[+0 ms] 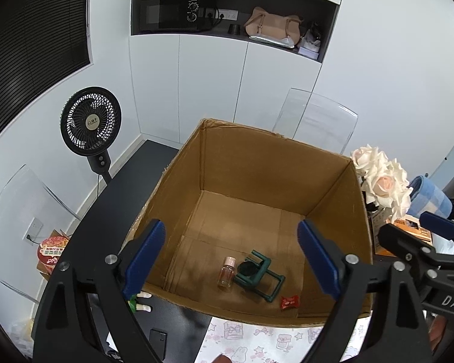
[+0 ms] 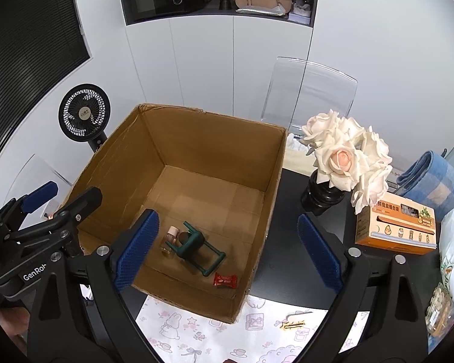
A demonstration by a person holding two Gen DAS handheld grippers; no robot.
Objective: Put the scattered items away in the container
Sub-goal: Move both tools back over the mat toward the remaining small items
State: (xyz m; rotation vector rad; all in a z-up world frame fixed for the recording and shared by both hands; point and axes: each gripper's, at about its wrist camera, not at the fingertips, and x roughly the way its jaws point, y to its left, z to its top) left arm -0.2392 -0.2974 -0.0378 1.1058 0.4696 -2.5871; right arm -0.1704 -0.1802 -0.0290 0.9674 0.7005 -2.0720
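Both tools (image 1: 231, 260) (image 2: 227, 248) gape above cardboard box (image 1: 257, 157) holding bottle (image 1: 226, 271), candy (image 1: 290, 302)

The left gripper (image 1: 231, 260) has a glossy black frame whose two arms carry silver round screw heads and end in blue fingers (image 1: 143, 255) with a textured face. The right gripper (image 2: 227, 254) is built alike, its blue pads (image 2: 136, 249) cross-hatched; white lettering reading "GenRo" and "DAS" marks the black bodies
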